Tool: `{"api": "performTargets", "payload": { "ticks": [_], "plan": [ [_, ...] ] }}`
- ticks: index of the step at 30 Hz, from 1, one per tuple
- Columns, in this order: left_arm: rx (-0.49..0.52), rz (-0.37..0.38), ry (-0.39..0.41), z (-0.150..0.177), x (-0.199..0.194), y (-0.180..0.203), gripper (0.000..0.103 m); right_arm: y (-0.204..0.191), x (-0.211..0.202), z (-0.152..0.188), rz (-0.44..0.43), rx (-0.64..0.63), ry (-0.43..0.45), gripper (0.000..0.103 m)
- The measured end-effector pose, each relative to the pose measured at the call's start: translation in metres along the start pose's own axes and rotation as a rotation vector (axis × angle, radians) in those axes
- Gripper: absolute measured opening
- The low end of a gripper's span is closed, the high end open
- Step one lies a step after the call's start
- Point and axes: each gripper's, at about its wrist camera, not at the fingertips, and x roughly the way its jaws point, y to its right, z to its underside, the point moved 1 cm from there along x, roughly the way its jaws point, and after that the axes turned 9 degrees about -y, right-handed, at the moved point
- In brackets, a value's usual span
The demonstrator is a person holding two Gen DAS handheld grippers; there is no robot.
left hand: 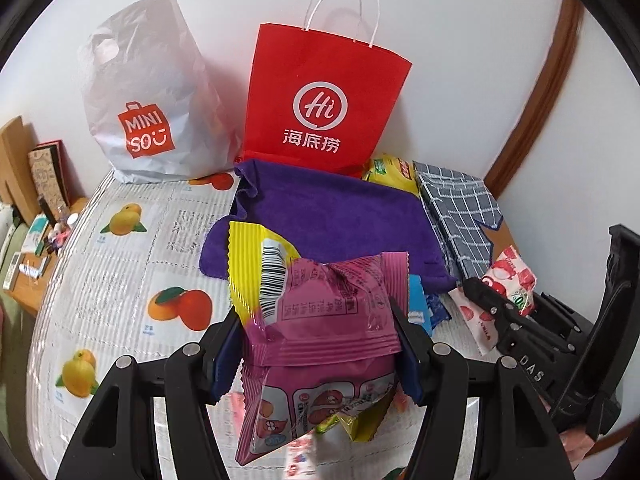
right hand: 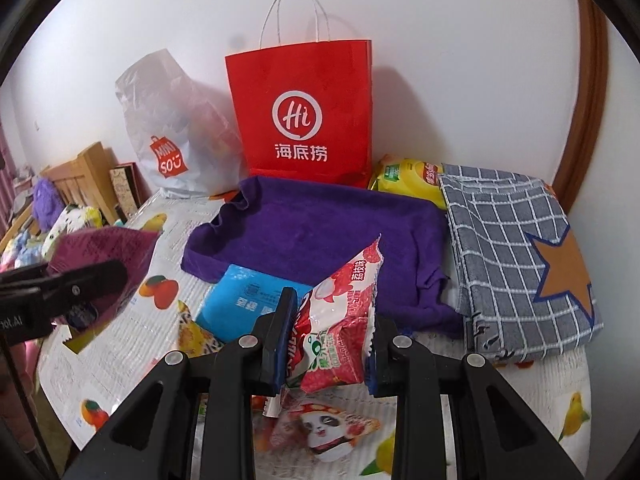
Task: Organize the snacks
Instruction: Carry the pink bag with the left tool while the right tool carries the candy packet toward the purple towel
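left gripper (left hand: 320, 332), lower centre of the left wrist view: jaws are set about halfway and pressed on a magenta snack packet (left hand: 320, 320), with a yellow packet (left hand: 250, 264) caught against it on the left side; whether the yellow one is truly pinched cannot be told. right gripper (right hand: 330, 344), lower centre of the right wrist view: jaws are drawn narrow and clamped on a red-and-white lychee packet (right hand: 340, 320), which is crumpled between the pads. more snacks are left on the fruit-print table cover (left hand: 132, 280): a blue packet (right hand: 240, 300) just left of the right gripper, a panda-print packet (right hand: 324, 428) at the bottom of that view. a purple towel (right hand: 320, 236) is spread mid-frame; a red paper bag (right hand: 304, 112) is stood behind it, a white plastic bag (right hand: 180, 136) at upper left, a checked cloth (right hand: 516, 264) at right. risks are judged as follows: the yellow packet could be shed mid-carry if it is only wedged; slick film could be slipped from either grip, since each packet is held low and hangs top-heavy; the soft contents of the lychee packet could be crushed by the tight clamp; the red bag, light and upright, could be tipped if its rim is struck.
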Motion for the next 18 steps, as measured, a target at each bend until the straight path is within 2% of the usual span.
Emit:
{"api": "performTargets", "payload": {
  "ticks": [3, 10, 13, 15, 18],
  "plan": [
    [0.057, -0.016, -0.019, -0.001, -0.002, -0.011, 0.062, -0.009, -0.007, 0.004, 0.029, 0.038, 0.006, 0.029],
    [0.139, 0.038, -0.015, -0.006, -0.01, -0.041, 0.062, -0.031, -0.024, 0.007, 0.089, 0.146, -0.003, 0.029],
    [0.135, 0.039, -0.023, -0.01, -0.007, -0.057, 0.062, -0.04, -0.027, 0.003, 0.097, 0.174, -0.008, 0.029],
    [0.126, 0.039, -0.031, -0.012, -0.002, -0.066, 0.062, -0.045, -0.028, 0.0, 0.062, 0.201, -0.018, 0.029],
    [0.111, 0.085, -0.049, -0.015, 0.002, -0.078, 0.062, -0.052, -0.029, -0.004, 0.049, 0.217, -0.022, 0.029]
  ]
}}
